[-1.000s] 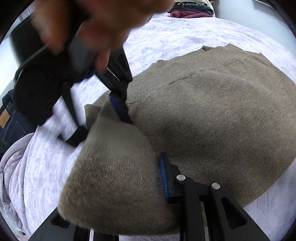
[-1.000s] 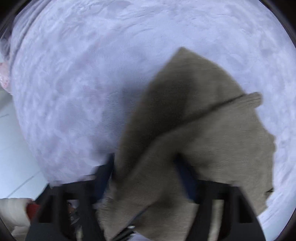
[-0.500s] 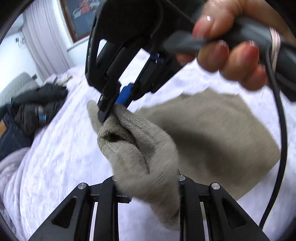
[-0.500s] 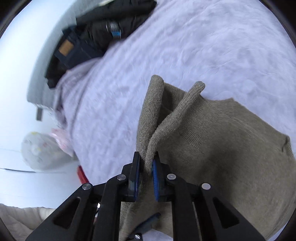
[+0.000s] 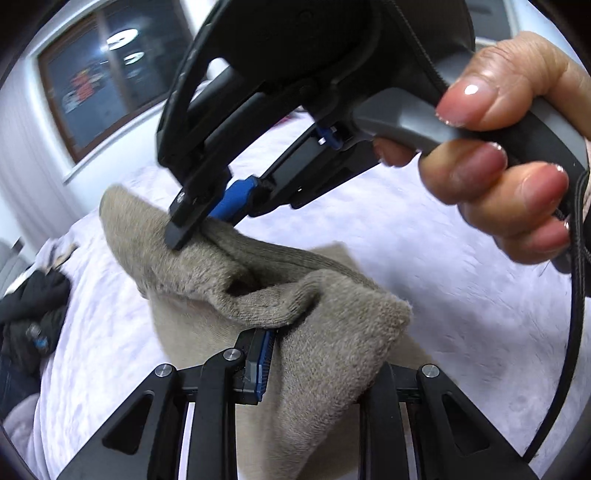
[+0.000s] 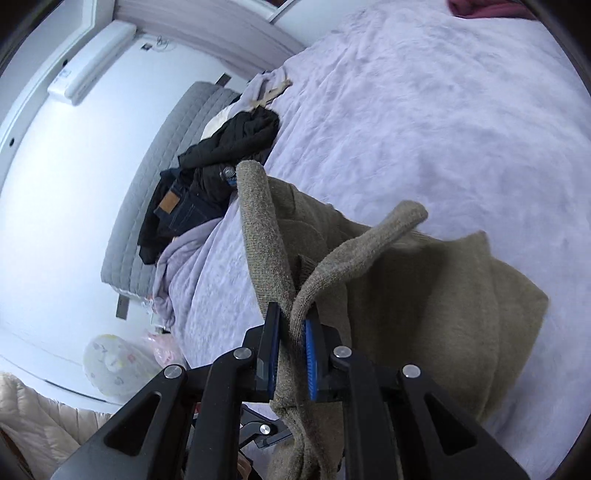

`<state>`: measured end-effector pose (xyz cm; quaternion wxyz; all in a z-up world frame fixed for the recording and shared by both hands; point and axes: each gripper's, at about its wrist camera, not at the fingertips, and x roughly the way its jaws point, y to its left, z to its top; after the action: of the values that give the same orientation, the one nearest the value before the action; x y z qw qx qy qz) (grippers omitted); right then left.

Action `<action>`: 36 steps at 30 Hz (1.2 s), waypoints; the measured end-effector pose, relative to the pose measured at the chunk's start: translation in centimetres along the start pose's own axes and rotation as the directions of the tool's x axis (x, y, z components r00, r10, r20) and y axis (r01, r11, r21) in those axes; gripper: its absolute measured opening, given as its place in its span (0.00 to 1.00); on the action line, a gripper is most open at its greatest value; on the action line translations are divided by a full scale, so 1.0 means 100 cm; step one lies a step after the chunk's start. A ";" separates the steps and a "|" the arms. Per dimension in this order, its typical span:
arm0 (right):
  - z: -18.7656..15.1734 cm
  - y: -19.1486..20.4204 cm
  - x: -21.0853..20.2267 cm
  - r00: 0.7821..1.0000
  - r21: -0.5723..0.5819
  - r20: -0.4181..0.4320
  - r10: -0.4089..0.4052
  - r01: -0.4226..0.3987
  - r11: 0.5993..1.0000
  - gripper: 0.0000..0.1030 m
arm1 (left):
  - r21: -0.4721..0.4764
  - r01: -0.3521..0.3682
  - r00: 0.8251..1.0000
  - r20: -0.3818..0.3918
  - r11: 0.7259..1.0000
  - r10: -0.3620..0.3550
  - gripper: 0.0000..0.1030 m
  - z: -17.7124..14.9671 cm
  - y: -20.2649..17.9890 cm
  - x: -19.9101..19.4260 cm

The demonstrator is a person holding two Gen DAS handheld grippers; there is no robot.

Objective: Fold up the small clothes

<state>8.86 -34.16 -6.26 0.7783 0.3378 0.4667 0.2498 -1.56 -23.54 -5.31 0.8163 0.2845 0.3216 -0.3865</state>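
Note:
An olive knitted sweater [image 5: 332,325] hangs bunched above the lilac bed. My left gripper [image 5: 314,354] is shut on a thick fold of it at the bottom of the left wrist view; the knit hides its right finger. A person's hand [image 5: 509,155] holds my right gripper [image 5: 201,221], which pinches another part of the sweater's edge higher up. In the right wrist view the right gripper [image 6: 291,332] is shut on a folded edge of the sweater [image 6: 424,295], which trails down onto the bed [image 6: 443,110].
A pile of dark clothes and jeans [image 6: 207,184] lies at the bed's end by a grey padded board [image 6: 155,177]. A maroon garment [image 6: 487,9] sits at the far corner. A pale plastic bag [image 6: 110,362] is on the floor. A cream quilted sleeve [image 6: 29,424] shows at lower left.
The sweater lay flat on the bed; both grippers have since lifted its edge up off the blanket. The right gripper closed on the fold and swung round, close above the left.

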 end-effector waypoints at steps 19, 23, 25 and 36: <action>-0.121 -0.155 -0.051 0.988 0.406 0.121 -0.096 0.039 0.913 0.61 | 0.042 0.188 0.979 -0.084 0.981 -0.184 0.73 -0.035 -0.048 -0.011; -0.151 -0.138 -0.059 0.991 0.399 0.125 -0.045 -0.008 0.917 0.60 | -0.129 0.163 0.972 -0.147 0.978 -0.182 0.73 -0.047 0.002 -0.013; -0.160 -0.134 -0.053 0.994 0.397 0.098 -0.042 -0.001 0.918 0.60 | -0.242 0.131 0.965 -0.192 0.961 -0.179 0.73 -0.051 0.030 -0.003; -0.182 -0.087 -0.047 0.995 0.331 0.059 -0.077 0.054 0.942 0.05 | -0.317 0.028 0.935 -0.326 0.948 -0.137 0.73 -0.082 0.077 0.021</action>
<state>-8.85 -37.74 -16.38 0.7350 0.4558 0.4847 0.1303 3.23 -14.49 -10.45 0.7646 0.2030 0.5271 -0.3103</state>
